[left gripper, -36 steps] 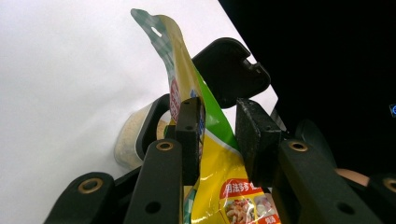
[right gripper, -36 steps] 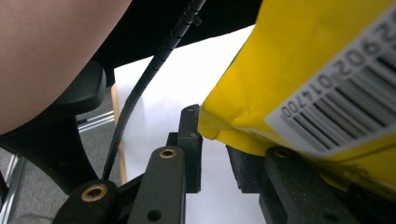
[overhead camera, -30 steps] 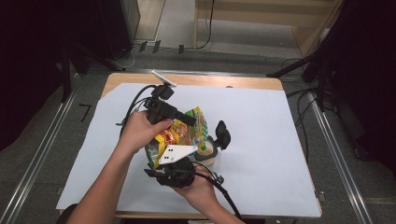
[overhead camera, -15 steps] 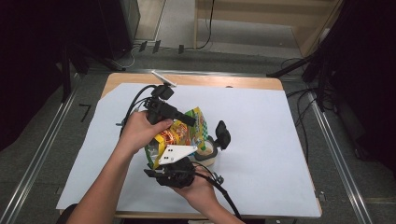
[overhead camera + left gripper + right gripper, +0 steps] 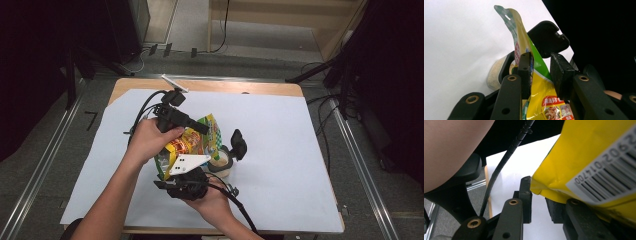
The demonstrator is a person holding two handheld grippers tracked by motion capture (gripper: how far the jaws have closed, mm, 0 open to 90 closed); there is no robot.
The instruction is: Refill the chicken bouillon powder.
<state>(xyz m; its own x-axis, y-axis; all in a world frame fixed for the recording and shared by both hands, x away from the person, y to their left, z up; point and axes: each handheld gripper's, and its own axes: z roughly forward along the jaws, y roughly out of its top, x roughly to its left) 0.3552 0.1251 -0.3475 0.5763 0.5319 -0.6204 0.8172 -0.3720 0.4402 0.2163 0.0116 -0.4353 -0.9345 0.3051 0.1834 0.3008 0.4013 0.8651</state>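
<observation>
Your left claw (image 5: 200, 126) sits just left of the table's middle, with the yellow snack bag (image 5: 192, 145) standing between its jaws. In the left gripper view the bag (image 5: 537, 82) touches the left pad (image 5: 525, 72), while a gap shows before the right pad, so the jaws stand narrow around the bag's upper part rather than plainly pinching it. Your right claw (image 5: 167, 167) comes in from 6 o'clock below the bag. In the right gripper view the bag's bottom corner with the barcode (image 5: 584, 167) lies against and over the jaws, which are set narrow, and I cannot tell whether they truly clamp it. At 3 o'clock of the bag, touching or just beside it, stands a small round tub (image 5: 222, 162) of pale contents, with a black clip-like piece (image 5: 238, 144) rising at its far side; both crowd the bag's right edge. The white paper sheet (image 5: 280, 130) covers the table (image 5: 210, 86). A small white stick (image 5: 174, 83) lies at 12 o'clock near the far edge, well apart.
</observation>
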